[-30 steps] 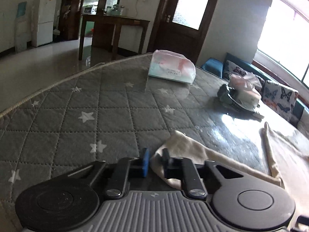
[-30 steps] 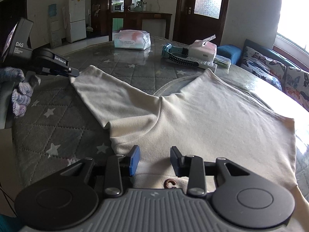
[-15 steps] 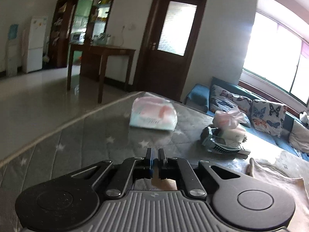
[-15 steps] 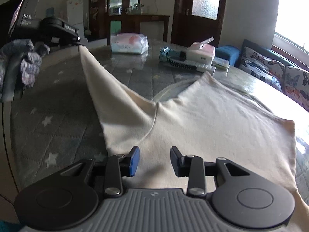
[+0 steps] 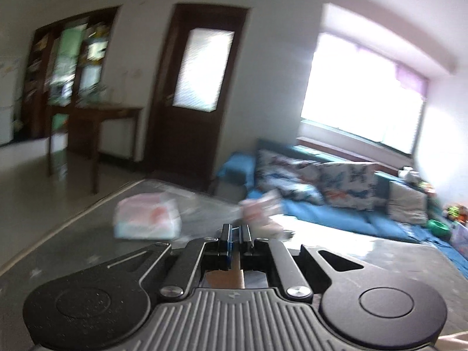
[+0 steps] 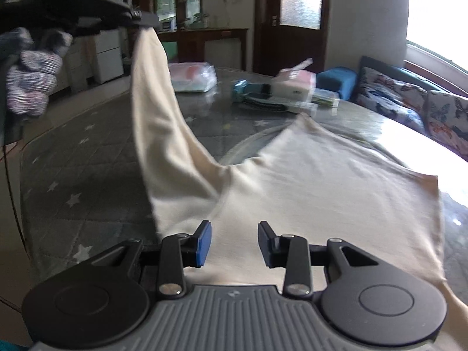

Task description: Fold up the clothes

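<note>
A cream shirt [image 6: 321,187] lies spread on the grey star-quilted table [image 6: 76,169]. Its left sleeve [image 6: 155,93] is pulled up high and hangs taut from my left gripper [image 6: 143,17], which is shut on the cuff at the upper left of the right wrist view. In the left wrist view that gripper [image 5: 236,234] has its jaws together, with a strip of cream cloth [image 5: 235,269] showing just behind them. My right gripper [image 6: 232,239] hovers open low over the shirt's near hem, with nothing between its fingers.
A pink-and-white plastic pack [image 6: 193,77] and a tissue box on a teal item [image 6: 275,93] sit at the table's far side. A gloved hand [image 6: 32,76] holds the left gripper. A blue sofa with butterfly cushions [image 6: 409,99] stands to the right.
The left gripper has shut on the sleeve cuff and lifted it well above the table; its view tilted up to the room. The right gripper has stayed put, open.
</note>
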Tool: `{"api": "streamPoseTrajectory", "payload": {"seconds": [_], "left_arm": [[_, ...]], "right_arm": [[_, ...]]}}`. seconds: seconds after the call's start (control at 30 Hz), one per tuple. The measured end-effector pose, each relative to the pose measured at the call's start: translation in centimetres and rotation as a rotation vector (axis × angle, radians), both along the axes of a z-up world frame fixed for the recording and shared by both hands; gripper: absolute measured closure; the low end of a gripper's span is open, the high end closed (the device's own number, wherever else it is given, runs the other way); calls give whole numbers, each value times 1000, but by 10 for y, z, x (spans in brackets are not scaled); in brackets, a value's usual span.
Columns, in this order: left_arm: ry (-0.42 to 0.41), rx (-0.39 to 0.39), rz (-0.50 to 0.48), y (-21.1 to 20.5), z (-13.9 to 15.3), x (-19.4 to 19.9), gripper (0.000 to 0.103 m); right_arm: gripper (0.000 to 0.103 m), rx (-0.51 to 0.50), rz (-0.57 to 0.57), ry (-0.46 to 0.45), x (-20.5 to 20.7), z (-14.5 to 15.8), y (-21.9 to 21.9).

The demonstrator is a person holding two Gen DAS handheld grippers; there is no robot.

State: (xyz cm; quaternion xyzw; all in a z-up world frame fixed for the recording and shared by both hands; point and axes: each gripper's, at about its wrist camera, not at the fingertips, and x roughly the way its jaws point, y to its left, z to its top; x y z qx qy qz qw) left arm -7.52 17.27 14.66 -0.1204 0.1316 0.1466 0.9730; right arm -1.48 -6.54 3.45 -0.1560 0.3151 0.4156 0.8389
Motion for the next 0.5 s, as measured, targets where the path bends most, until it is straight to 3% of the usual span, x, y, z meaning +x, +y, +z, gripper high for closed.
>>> {"api": "streamPoseTrajectory", "payload": {"seconds": [0.23, 0.5], "left_arm": [[-25, 46, -246, -82, 13, 17, 98], [95, 46, -470, -160, -30, 51, 97]], "right_arm": [[68, 20, -160, -6, 21, 7, -47], [68, 35, -326, 1, 39, 5, -106]]}}
